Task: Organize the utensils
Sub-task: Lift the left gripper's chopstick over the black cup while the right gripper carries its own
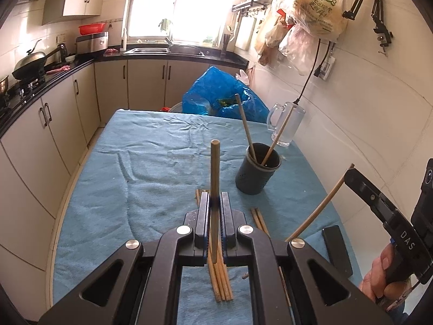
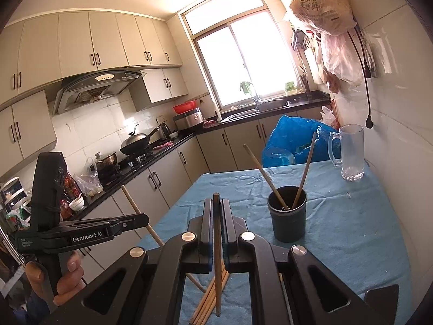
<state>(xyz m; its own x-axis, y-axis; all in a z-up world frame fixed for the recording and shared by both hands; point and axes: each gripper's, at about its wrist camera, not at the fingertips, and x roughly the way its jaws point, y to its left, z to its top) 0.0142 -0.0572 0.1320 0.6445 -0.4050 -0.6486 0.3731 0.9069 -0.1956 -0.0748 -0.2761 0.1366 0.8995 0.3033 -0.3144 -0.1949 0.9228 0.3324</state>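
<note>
Each claw, left claw [image 1: 215,203] and right claw [image 2: 216,211], is clamped on one upright chopstick [image 1: 215,184]; the cup [image 1: 257,172] stands at 1 o'clock on the table [image 1: 151,162]. A tilted stick could miss the rim or tip it

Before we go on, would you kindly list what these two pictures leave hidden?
- Left wrist view: the loose chopsticks on the table partly hidden behind the left hand-held gripper.
- Right wrist view: inside of the dark cup is too dark to see.
- Right wrist view: the phone is cut off.
</note>
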